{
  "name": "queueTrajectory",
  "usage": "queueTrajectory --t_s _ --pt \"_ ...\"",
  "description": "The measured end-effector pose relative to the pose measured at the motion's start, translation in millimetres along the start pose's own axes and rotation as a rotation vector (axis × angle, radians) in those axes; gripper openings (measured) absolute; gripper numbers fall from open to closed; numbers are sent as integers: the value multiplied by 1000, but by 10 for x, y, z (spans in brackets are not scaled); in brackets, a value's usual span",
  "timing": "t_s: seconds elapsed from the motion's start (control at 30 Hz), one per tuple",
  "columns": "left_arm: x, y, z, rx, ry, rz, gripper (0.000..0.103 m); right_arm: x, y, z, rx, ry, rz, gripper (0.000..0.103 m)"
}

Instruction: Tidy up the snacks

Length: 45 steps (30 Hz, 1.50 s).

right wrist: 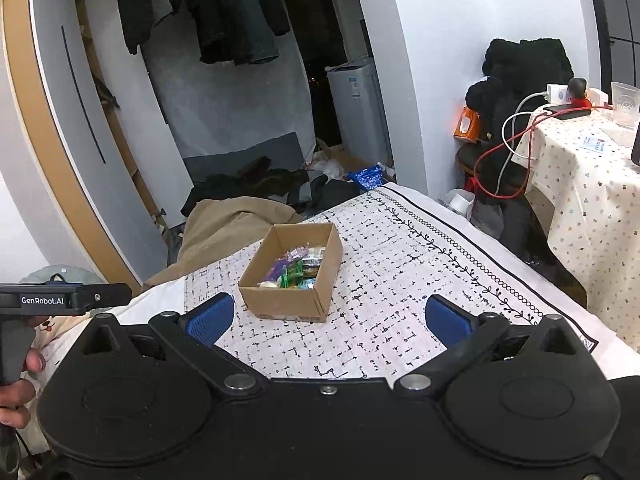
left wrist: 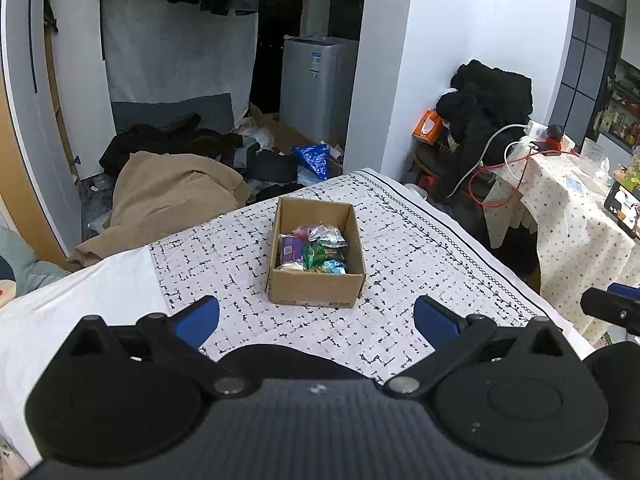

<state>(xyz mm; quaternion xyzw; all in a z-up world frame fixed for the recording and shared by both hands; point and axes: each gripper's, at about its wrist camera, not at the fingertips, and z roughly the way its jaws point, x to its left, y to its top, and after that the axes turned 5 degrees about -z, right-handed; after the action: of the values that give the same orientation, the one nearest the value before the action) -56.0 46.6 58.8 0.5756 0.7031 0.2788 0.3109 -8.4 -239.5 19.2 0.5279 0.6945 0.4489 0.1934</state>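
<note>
crinkly foil snacks (left wrist: 314, 250) in rectangular cardboard box (left wrist: 316, 290), patterned cloth (left wrist: 400, 240)

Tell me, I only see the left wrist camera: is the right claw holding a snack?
Observer: No. The right claw is open, with nothing between its blue pads.
Child: What is in front of it?
Observer: The box, on the cloth ahead, nearer its left pad.
Child: Who holds mine?
Observer: A hand grips its black handle, at the left edge of the right wrist view.
</note>
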Motion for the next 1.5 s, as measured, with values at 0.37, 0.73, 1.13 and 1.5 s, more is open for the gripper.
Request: queueTrajectory --t_s 0.37,0.73,1.13,1.5 --pt "-26 -23 -36 -4 3 -1 103 31 -13 52 15 -7 1 103" --pt "-23 -22 -22 0 1 9 103 72 -22 92 28 -12 -11 103" --pt "-5 -36 -18 0 10 4 103 113 -15 95 30 -9 -16 103" --pt "-4 -31 -20 0 17 0 103 125 1 110 33 -3 -22 103"
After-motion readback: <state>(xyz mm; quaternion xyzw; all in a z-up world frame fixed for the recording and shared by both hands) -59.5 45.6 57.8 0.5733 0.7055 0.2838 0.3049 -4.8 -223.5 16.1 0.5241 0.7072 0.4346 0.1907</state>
